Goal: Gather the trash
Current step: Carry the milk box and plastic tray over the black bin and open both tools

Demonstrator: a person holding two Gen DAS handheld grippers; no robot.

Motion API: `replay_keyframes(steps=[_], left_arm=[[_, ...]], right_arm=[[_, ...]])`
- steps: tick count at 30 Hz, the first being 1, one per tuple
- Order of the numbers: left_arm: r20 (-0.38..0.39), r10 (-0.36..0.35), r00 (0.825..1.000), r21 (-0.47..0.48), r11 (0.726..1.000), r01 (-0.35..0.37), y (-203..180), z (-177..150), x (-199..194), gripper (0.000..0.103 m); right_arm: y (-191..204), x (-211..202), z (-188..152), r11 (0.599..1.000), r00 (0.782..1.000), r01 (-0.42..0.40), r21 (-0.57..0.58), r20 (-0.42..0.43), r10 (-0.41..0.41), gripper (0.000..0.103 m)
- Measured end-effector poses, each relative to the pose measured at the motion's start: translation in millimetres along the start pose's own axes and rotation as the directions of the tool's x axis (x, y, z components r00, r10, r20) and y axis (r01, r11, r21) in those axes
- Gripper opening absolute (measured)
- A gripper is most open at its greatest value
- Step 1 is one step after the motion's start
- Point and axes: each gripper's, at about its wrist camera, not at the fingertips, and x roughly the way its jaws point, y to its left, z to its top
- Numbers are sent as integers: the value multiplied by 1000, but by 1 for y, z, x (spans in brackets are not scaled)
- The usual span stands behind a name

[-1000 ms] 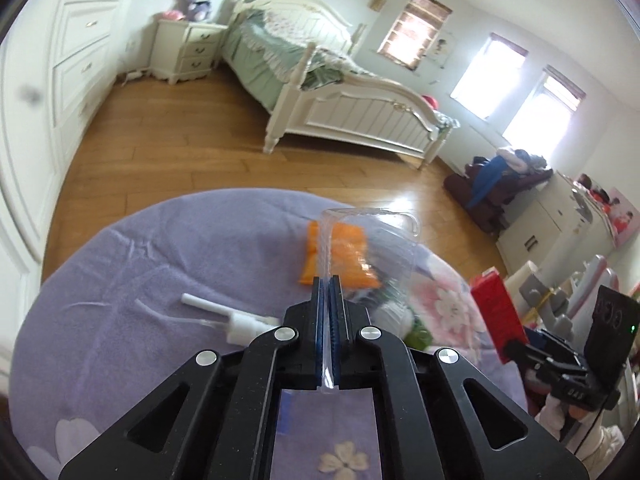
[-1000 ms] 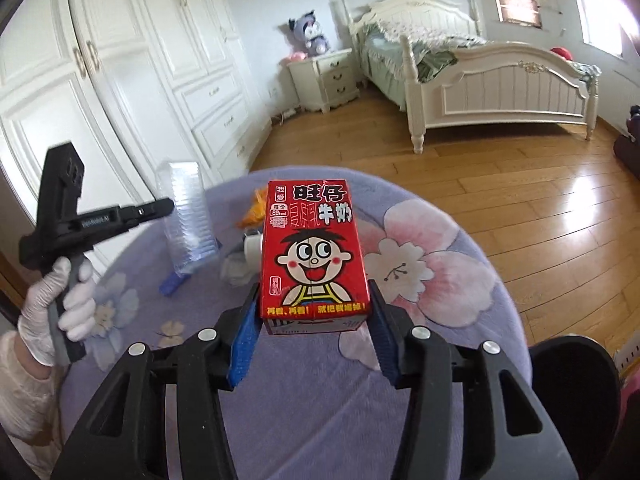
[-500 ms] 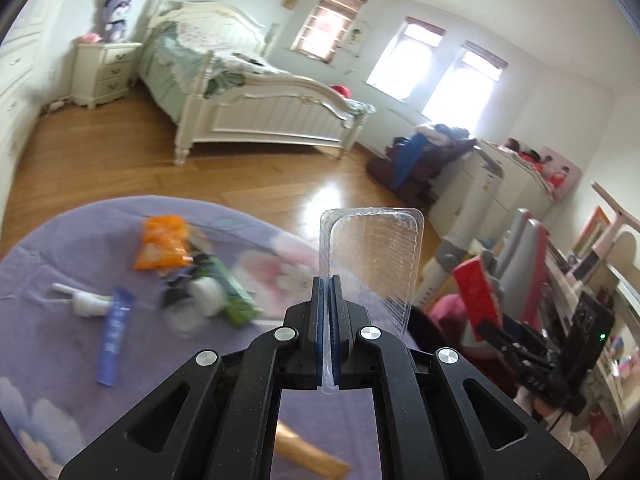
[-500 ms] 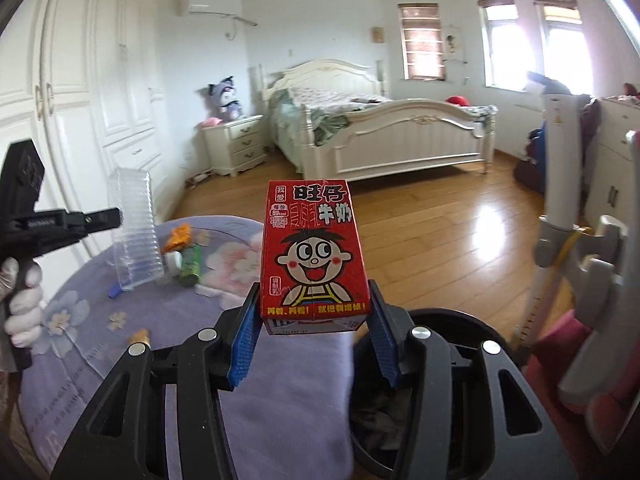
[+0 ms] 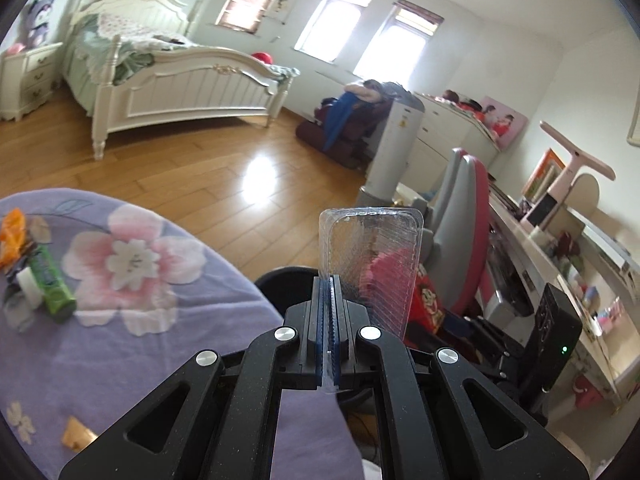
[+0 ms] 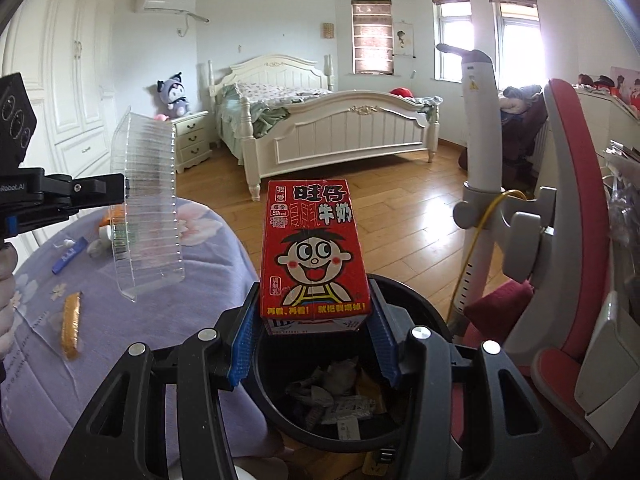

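Note:
My right gripper (image 6: 314,320) is shut on a red milk carton (image 6: 314,252) with a cartoon face and holds it right above the black trash bin (image 6: 420,312), which has crumpled wrappers inside. My left gripper (image 5: 330,300) is shut on the edge of a clear ribbed plastic tray (image 5: 372,264), held upright over the table's right edge; the tray (image 6: 148,208) and the left gripper (image 6: 100,192) also show at the left of the right wrist view. The bin's rim (image 5: 280,280) shows just beyond the table.
On the purple flowered tablecloth (image 5: 120,340) lie a green pack (image 5: 52,280), an orange wrapper (image 5: 14,232), a blue tube (image 6: 70,256) and a yellow-brown wrapper (image 6: 71,320). A red and grey chair (image 6: 568,240) stands right of the bin. A desk (image 5: 560,260) is further right.
Both grippers swung right from over the table toward the bin. The carton is now directly above the bin; the tray is now at the table's right edge.

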Motion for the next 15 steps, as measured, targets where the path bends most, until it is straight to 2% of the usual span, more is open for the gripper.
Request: replay_keyframes(steps=[9,15], left_arm=[[-72,-8,997,19,1000,9,-17,-11,45,4],[-114,8,993,3,1000,-8,-10,-15,72,4]], right_arm=[[-21,10,-13,999,999,27,32,-32,-26,49],[-30,22,-21,998,998,34,55,-54,-31,49]])
